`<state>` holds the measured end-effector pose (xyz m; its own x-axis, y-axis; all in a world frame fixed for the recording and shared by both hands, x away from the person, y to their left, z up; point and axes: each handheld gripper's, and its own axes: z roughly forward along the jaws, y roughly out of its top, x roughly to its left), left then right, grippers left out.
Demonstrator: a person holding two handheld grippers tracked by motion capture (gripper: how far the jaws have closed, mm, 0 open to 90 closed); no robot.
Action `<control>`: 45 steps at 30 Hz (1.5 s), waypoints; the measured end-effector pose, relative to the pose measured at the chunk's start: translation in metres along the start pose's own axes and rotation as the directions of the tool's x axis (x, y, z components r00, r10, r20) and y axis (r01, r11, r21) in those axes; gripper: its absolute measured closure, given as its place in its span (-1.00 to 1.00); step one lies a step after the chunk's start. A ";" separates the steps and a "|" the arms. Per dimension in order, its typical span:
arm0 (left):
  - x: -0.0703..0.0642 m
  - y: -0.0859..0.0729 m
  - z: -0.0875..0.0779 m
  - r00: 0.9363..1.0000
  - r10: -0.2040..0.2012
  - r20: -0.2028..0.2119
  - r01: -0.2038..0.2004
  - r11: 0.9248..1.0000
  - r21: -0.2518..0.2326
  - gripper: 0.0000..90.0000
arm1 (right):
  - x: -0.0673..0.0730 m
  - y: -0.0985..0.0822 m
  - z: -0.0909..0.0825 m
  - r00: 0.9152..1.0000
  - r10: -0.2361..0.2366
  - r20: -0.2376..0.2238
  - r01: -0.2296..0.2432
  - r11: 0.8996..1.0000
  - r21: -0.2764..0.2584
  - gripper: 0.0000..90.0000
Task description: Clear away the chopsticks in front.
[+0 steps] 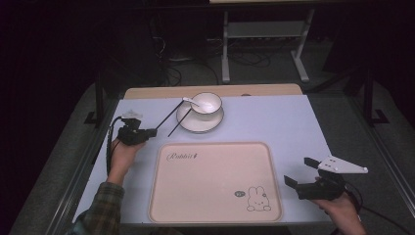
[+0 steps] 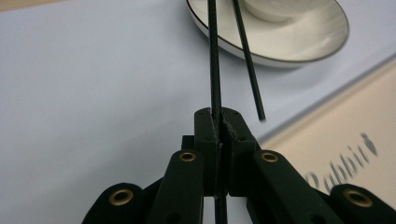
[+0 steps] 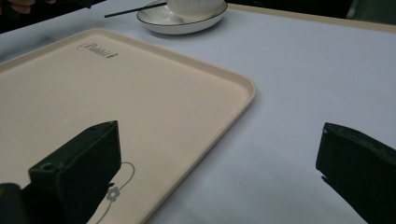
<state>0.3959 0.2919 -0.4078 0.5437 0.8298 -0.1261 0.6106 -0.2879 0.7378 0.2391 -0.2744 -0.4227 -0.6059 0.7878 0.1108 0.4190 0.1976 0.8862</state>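
Gripping one black chopstick (image 2: 215,70) between its closed jaws, the left gripper (image 1: 152,131) sat at the left of the table (image 1: 274,122), just left of the saucer (image 1: 199,125).

That chopstick ran from the clamped pads up toward the saucer's rim, and in the high view its far end lay close to the spoon (image 1: 192,102) resting in the white bowl (image 1: 206,103) on the saucer. A second chopstick (image 2: 249,60) lay loose beside it, one end over the saucer's edge and the other near the corner of the beige tray (image 1: 161,196), apart from the jaws. The right gripper (image 1: 300,171) was held at the near right, just beside the tray's right edge, its jaws spread wide with nothing between them; the rabbit drawing (image 1: 258,199) was just to its left.
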 end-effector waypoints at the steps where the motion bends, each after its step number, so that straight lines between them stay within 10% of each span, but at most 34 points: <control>1: -0.001 -0.004 -0.005 1.000 0.003 0.003 -0.003 1.000 0.001 0.90 | 0.000 0.000 0.000 1.000 -0.001 0.000 0.001 1.000 0.001 -1.00; 16: -0.033 -0.034 -0.052 0.994 0.073 0.082 -0.073 0.997 -0.006 0.90 | 0.003 0.000 -0.003 1.000 -0.009 0.003 0.009 1.000 -0.002 -1.00; 35: -0.087 -0.060 -0.045 0.961 0.141 0.239 -0.161 0.985 0.064 0.90 | 0.003 0.000 -0.001 1.000 -0.013 0.001 0.013 1.000 0.004 -1.00; 45: -0.093 -0.066 -0.023 0.962 0.152 0.226 -0.187 0.972 0.142 0.89 | 0.003 0.001 0.000 1.000 -0.012 -0.004 0.012 1.000 0.005 -1.00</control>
<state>0.2915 0.2447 -0.4292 0.7463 0.6463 -0.1591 0.5736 -0.5033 0.6463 0.2371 -0.2717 -0.4214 -0.6138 0.7828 0.1022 0.4150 0.2098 0.8853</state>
